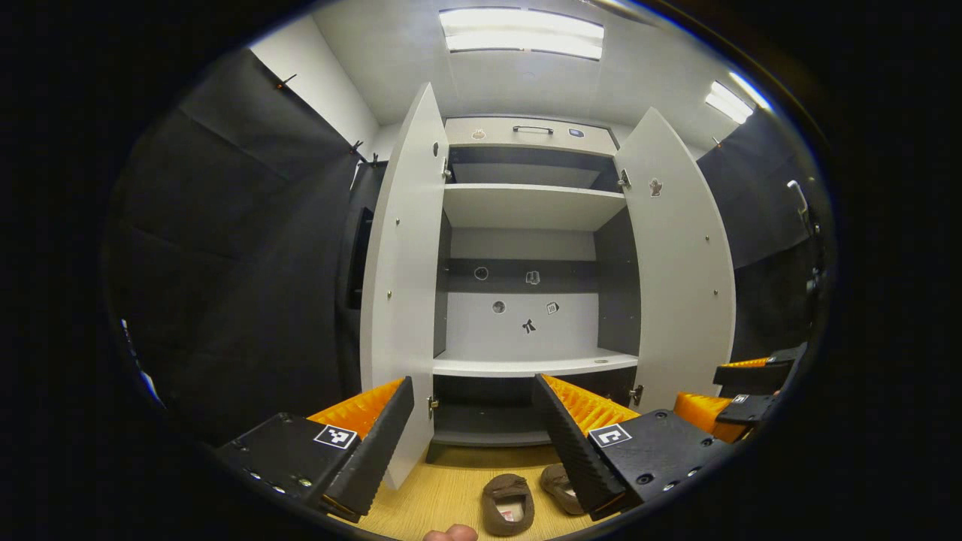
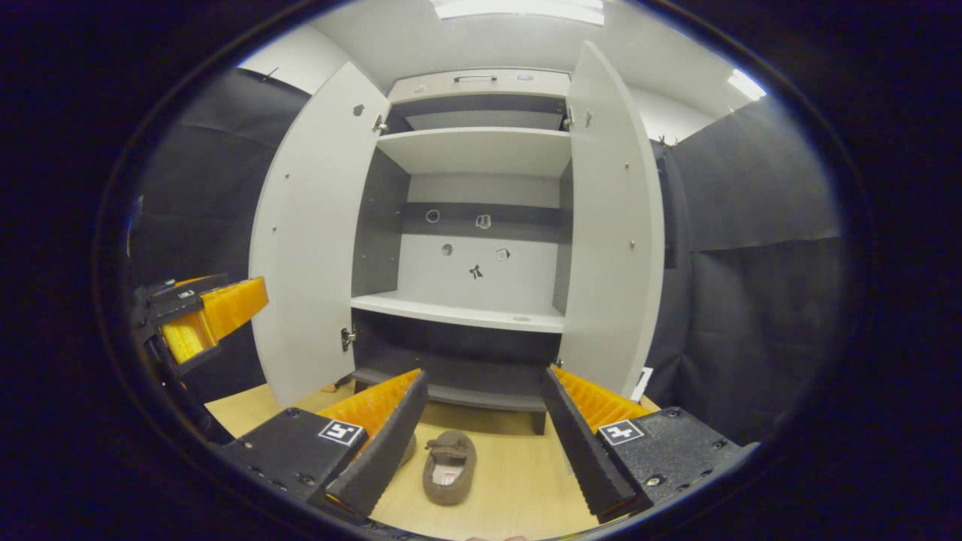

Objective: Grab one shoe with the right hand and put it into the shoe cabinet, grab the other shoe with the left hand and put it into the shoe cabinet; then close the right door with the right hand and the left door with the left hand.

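Two brown shoes lie on the wooden floor before the cabinet, both doors swung wide: one shoe shows whole, while the other shoe is half hidden behind a finger in each view. Left gripper and right gripper hang level above the floor, aimed at the cabinet, jaws spread and empty, touching neither shoe.

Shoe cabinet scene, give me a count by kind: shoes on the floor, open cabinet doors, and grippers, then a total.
Shoes: 2, brown, on the wooden floor, one and the other.
Open cabinet doors: 2, left door and right door.
Grippers: 2, left gripper and right gripper, both open.
Total: 6
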A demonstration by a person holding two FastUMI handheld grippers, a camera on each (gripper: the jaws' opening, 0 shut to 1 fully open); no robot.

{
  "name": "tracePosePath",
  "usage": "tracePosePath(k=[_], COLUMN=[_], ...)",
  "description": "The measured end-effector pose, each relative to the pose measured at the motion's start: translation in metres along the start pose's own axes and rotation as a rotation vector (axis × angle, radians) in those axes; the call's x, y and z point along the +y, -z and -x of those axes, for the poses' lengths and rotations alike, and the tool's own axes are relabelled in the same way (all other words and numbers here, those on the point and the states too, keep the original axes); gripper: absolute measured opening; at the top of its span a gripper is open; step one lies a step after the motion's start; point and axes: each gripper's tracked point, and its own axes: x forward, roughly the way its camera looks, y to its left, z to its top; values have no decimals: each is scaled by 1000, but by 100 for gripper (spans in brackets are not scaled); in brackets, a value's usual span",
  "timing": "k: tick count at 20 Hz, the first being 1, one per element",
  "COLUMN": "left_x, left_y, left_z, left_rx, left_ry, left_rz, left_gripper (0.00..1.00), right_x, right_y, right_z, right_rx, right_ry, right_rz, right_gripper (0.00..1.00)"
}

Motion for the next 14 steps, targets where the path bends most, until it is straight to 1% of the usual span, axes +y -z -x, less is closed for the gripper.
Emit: tracePosePath(k=[4,7,10,13,14], left_x=[8,17,23,32,34], left_y=[1,4,6,8,8], left_z=[6,7,10,13,14], left_rx=[4,13,23,34,36], left_ry=[-19,-36,-54,-65,-69], left_rz=[1,3,6,0,-4], left_gripper=[96,96,96,96,96], right_x=[23,38,53,63,67], right_y=[37,71,119,168,183], right_z=[-29,-51,-71,-86,-91], right_rx=[82,159,261,379,415], right_ry=[-65,-98,-131,-146,-152], right_rz=[15,10,3,-23,-36], right_gripper=[99,99,96,90,92])
